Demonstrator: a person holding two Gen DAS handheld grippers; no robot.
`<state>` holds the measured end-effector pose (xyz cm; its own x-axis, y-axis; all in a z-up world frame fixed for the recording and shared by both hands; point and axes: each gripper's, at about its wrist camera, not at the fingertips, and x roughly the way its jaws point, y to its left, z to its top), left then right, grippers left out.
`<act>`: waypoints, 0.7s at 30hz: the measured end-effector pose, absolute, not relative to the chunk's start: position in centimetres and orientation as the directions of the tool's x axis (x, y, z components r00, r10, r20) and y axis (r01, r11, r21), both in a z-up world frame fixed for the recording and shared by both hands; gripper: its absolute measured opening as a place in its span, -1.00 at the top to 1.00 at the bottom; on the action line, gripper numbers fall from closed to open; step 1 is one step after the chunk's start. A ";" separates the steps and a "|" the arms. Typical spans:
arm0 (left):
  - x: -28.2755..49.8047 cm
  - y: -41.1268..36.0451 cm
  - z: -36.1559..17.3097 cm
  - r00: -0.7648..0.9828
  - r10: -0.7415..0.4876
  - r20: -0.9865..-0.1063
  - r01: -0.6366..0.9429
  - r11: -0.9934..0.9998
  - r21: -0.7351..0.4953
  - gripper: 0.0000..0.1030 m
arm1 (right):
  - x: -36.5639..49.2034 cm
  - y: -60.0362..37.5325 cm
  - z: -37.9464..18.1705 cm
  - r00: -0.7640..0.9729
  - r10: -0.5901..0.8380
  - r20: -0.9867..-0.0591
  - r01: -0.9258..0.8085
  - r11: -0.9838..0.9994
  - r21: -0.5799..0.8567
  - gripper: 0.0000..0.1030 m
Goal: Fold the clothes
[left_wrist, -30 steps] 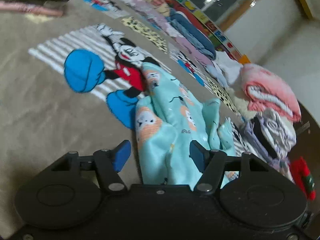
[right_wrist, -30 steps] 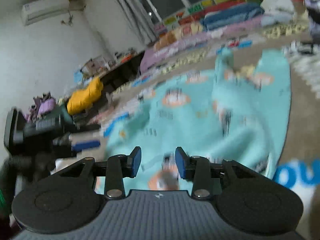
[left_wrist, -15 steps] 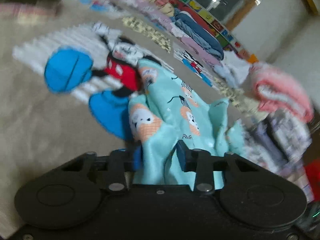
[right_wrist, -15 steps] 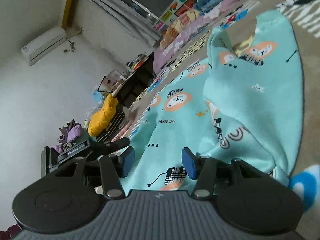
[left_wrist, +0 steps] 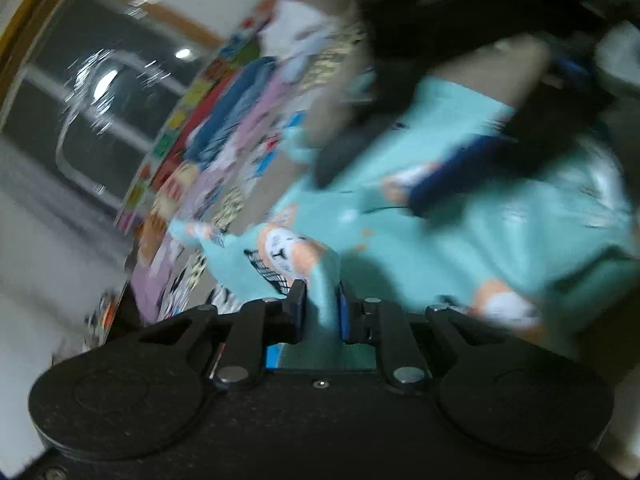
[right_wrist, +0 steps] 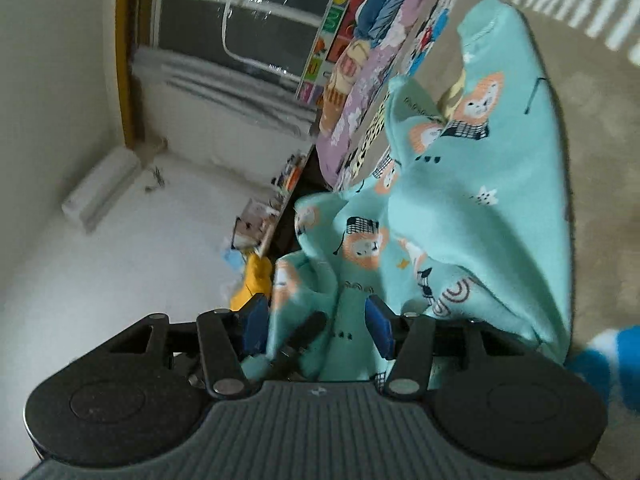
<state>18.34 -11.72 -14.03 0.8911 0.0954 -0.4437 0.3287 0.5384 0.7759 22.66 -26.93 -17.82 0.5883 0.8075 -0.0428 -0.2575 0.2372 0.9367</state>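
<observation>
A mint-green garment printed with orange lions (right_wrist: 460, 216) lies partly lifted over the beige carpet (right_wrist: 600, 120). My left gripper (left_wrist: 322, 308) is shut on a fold of the same garment (left_wrist: 460, 240) and holds it up. The left view is motion-blurred. In it the right gripper shows as a dark shape with a blue finger (left_wrist: 452, 172) over the cloth. My right gripper (right_wrist: 316, 324) has its jaws wide apart with cloth bunched between them, not pinched.
A row of folded clothes (right_wrist: 372, 60) and a colourful panel line the wall under a dark window (right_wrist: 248, 20). A yellow garment (right_wrist: 254, 280) lies beyond the cloth. A blue and white rug print (right_wrist: 608, 364) shows at the right.
My left gripper has closed on the garment's fold and swung up and round with it. My right gripper has opened wider and tilted, with cloth now bunched between its fingers.
</observation>
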 end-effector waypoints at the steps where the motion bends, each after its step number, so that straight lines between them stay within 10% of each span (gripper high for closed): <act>1: 18.2 -12.0 -14.5 0.882 0.083 -0.464 0.358 0.522 0.774 0.69 | 22.8 -27.0 -18.0 0.591 0.805 -0.038 -0.253 0.231 0.940 -0.06; 10: 17.2 -8.0 -11.3 0.778 -0.113 -0.618 0.518 0.672 0.530 0.11 | 23.7 -27.2 -18.7 0.608 0.794 -0.026 -0.234 0.211 0.949 -0.04; 21: 20.5 -1.1 -5.6 0.779 -0.239 -0.580 0.298 0.954 0.008 0.10 | 23.6 -26.6 -18.6 0.600 0.798 -0.061 -0.272 0.275 0.922 -0.05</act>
